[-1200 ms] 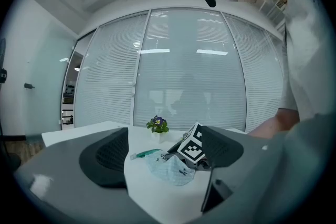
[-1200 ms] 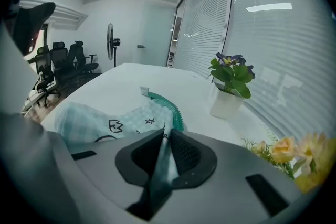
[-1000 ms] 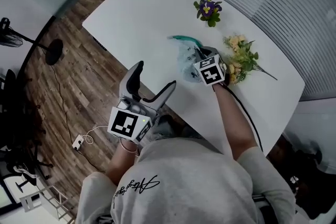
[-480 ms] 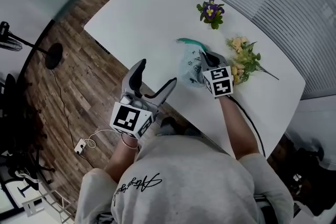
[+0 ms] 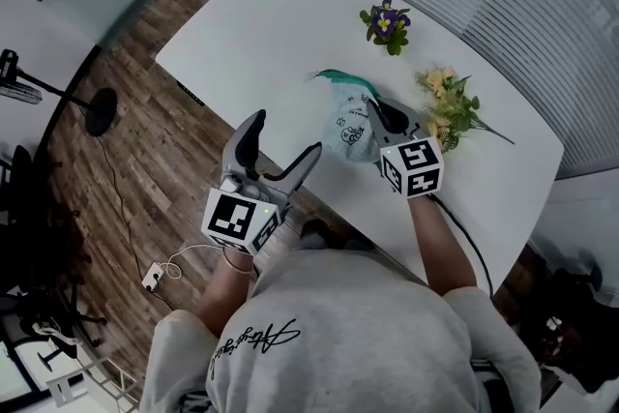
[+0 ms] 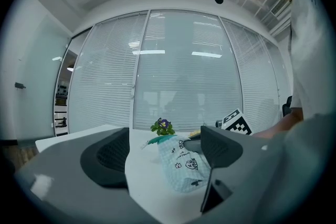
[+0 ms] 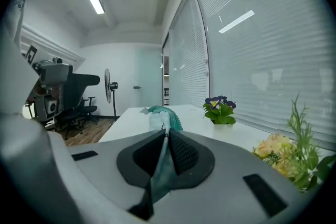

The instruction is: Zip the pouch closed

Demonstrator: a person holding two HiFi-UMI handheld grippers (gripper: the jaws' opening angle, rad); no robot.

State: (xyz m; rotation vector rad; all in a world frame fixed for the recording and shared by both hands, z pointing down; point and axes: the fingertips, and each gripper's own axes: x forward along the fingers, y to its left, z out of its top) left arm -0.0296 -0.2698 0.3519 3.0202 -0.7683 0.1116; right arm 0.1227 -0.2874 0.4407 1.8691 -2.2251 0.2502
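Note:
A pale blue pouch [image 5: 346, 132] with small printed figures and a teal zipper edge [image 5: 340, 78] hangs lifted above the white table [image 5: 261, 24]. My right gripper [image 5: 375, 111] is shut on the pouch's near end; in the right gripper view the fabric [image 7: 160, 168] is pinched between the pads and the teal top [image 7: 164, 113] sticks out ahead. My left gripper [image 5: 282, 138] stands open off the table's front edge, empty and apart from the pouch. In the left gripper view the pouch [image 6: 182, 168] shows between the spread fingers [image 6: 110, 157], farther ahead.
A small purple-flowered plant [image 5: 386, 22] stands at the back of the table. A yellow flower bunch [image 5: 447, 106] lies just right of my right gripper. Wooden floor with a cable and plug [image 5: 155, 276] lies left of the table.
My right gripper has risen and drawn back toward the person with the pouch, which now hangs off the table. The left gripper has stayed put.

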